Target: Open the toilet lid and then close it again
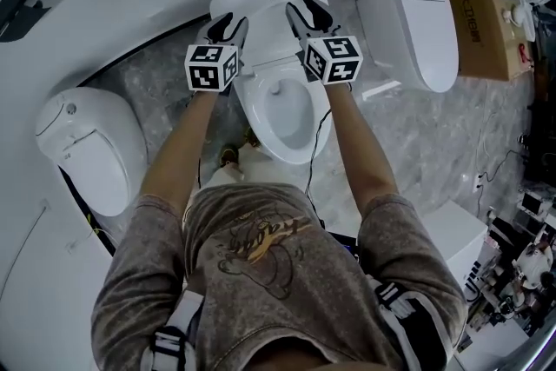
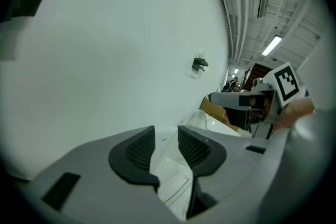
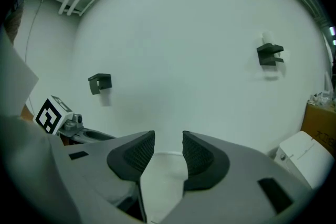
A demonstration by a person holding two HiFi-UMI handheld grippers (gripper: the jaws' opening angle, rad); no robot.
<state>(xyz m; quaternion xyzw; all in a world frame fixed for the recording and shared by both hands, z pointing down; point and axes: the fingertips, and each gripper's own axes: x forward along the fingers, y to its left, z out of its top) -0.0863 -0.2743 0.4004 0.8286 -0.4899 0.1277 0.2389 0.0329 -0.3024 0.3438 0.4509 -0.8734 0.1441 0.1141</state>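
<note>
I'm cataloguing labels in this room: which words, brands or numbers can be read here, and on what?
No text can be read with confidence.
Dark print on the brown cardboard box: too blurred.
Cursive print on the grey-brown T-shirt: illegible.
Dark vertical print on the white box at lower right: too small.

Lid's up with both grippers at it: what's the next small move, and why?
Probably tip the lid a little farther back to rest upright: the bowl is exposed, and the left gripper and right gripper, jaws apart, flank it.
</note>
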